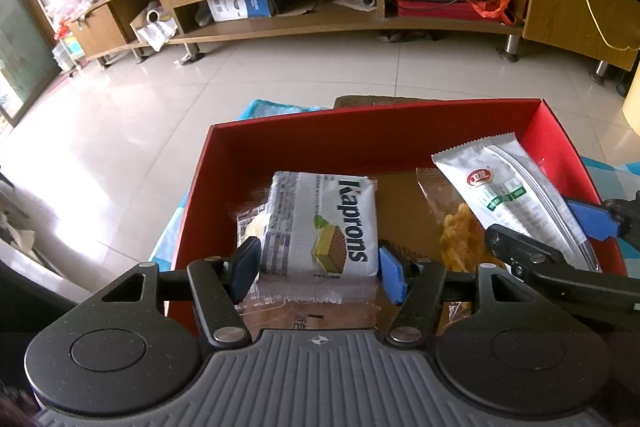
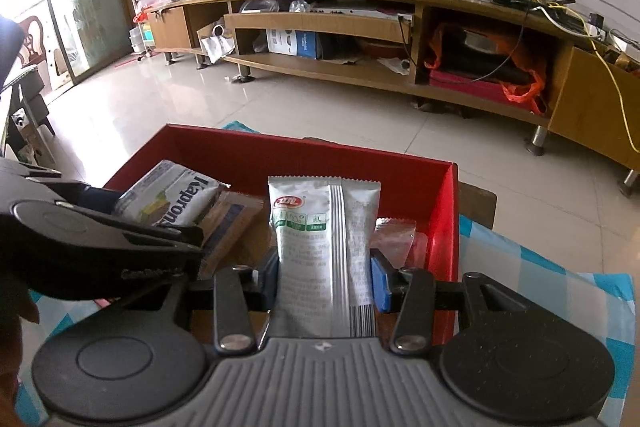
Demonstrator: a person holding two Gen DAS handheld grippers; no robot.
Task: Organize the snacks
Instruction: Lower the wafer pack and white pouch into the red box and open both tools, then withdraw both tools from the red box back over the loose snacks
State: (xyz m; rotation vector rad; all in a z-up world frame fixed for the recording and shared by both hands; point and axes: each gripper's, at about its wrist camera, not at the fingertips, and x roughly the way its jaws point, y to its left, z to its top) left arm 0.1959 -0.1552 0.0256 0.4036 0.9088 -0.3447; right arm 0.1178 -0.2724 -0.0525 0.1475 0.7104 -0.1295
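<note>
A red box (image 1: 360,135) stands on a blue checked cloth; it also shows in the right wrist view (image 2: 444,223). My left gripper (image 1: 318,269) is shut on a white Kaprons wafer pack (image 1: 324,227) held over the box's left part; the pack also shows in the right wrist view (image 2: 172,195). My right gripper (image 2: 326,281) is shut on a silver snack pouch (image 2: 324,247) with a red logo, upright over the box's right part; the pouch also shows in the left wrist view (image 1: 508,195). A clear bag of yellow snacks (image 1: 456,231) lies in the box.
A brown snack pack (image 2: 234,223) lies in the box under the wafer pack. A clear reddish wrapper (image 2: 394,235) lies at the box's right wall. The blue checked cloth (image 2: 532,259) covers the table. Beyond lies a tiled floor (image 1: 240,75) and a long wooden TV cabinet (image 2: 360,27).
</note>
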